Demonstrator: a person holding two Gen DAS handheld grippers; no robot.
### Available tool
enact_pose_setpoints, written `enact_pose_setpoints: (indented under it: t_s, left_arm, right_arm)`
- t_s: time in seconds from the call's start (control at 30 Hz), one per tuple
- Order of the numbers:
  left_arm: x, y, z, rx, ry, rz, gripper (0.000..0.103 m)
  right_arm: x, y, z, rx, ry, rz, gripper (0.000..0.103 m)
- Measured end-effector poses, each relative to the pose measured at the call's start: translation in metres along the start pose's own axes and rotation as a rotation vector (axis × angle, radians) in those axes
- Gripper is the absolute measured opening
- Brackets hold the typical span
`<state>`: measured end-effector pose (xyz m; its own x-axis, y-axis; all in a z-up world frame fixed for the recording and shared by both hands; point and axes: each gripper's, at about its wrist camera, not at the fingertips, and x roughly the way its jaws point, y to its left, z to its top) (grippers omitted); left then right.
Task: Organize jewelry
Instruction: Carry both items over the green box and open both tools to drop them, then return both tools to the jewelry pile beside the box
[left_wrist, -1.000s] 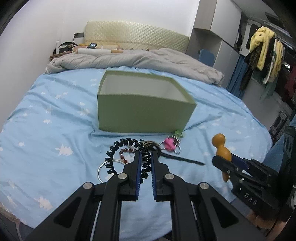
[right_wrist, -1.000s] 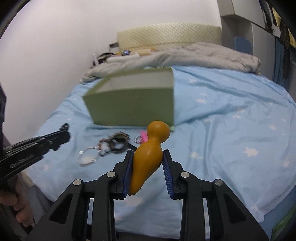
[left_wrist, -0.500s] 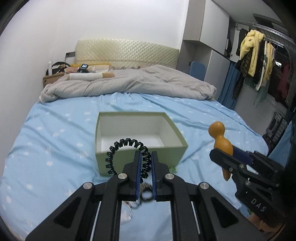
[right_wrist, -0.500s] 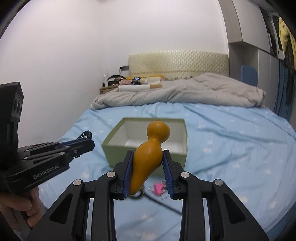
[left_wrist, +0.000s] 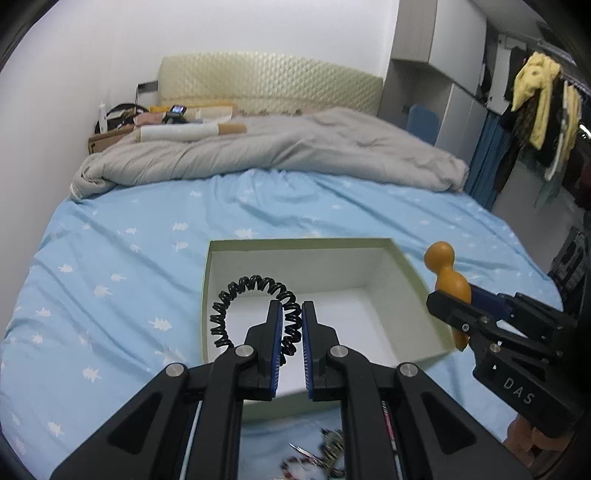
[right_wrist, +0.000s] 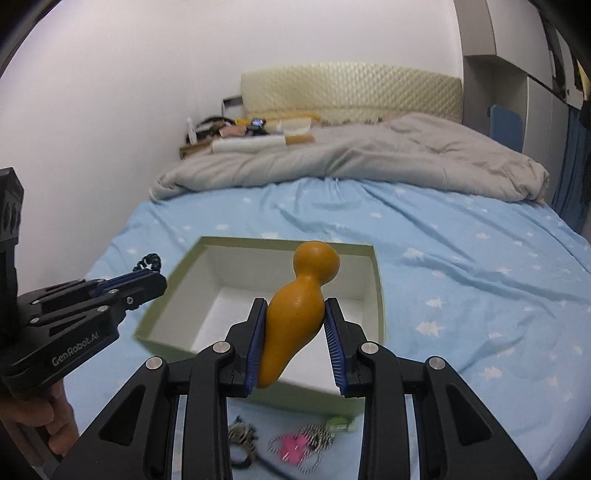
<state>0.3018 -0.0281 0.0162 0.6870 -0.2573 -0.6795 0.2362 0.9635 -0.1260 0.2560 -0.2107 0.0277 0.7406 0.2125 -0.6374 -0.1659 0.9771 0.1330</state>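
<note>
A: Start nearest the cameras. What are the grippers doing?

B: The left gripper (left_wrist: 292, 314) has its jaws drawn narrow and pinched on a black coiled band (left_wrist: 251, 295); the coil passes between the pads and loops up and out to the gripper's left. The right gripper (right_wrist: 295, 314) is clamped around an orange wooden gourd-shaped piece (right_wrist: 299, 306), gripping its fat lower body, with the round knob standing above the fingertips and leaning slightly to the right.

A: And just below them?

B: Under the right gripper's fingers, loose jewelry lies on the blue sheet (right_wrist: 461, 266): a pink charm on a beaded ring (right_wrist: 295, 448), a dark tangled bracelet (right_wrist: 242, 437) to its left, and a small pale green piece (right_wrist: 341, 422) near the box's front wall. The left wrist view catches the same heap blurred, beneath its own fingers.

A: Where is the box?

B: The open green box (left_wrist: 413, 273) sits directly ahead of both grippers, its white inside bare as far as can be seen. The coiled band hangs above the box's left half. The gourd piece hangs over the near right part of it.

A: Do the grippers see each other?

B: Yes. Each appears at the other's side, apart.

A: Farther off?

B: A grey duvet (left_wrist: 295, 155) bunched across the bed, then a padded cream headboard (left_wrist: 269, 81) against the wall.
</note>
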Motion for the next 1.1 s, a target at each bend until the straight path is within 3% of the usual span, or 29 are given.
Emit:
enact_pose_setpoints:
  t_s: [0.13,0.33,0.47,0.5,0.57,0.6,0.63,1.1]
  left_arm:
    - [0.035,0.006,0.000,0.017,0.078,-0.018,0.009]
    - [0.061,0.013,-0.002,0.020,0.122,-0.008,0.011]
    - [0.059,0.017,0.002,0.000,0.133,-0.007,0.012]
    - [0.055,0.018,0.003,-0.006,0.129,-0.009,0.018]
    - [0.046,0.017,0.006,-0.006,0.116,0.002,0.041]
    - [0.038,0.015,0.007,-0.003,0.096,0.012,0.058]
    - [0.027,0.014,0.008,0.002,0.069,0.020,0.064]
    - [-0.115,-0.021,0.005,0.048,-0.121,0.044,0.064]
  right_arm:
    - [0.029,-0.002,0.001,-0.023,0.044,-0.010,0.028]
    - [0.057,-0.011,-0.008,-0.009,0.106,0.002,0.029]
    - [0.053,-0.014,-0.008,0.010,0.097,0.016,0.055]
    - [0.047,-0.014,-0.007,0.013,0.084,0.018,0.056]
    - [0.037,-0.012,-0.003,0.018,0.065,0.021,0.056]
    - [0.031,-0.011,0.000,0.018,0.054,0.020,0.056]
    - [0.024,-0.011,0.002,0.019,0.041,0.017,0.056]
    - [-0.104,0.004,0.011,0.022,-0.157,0.039,0.058]
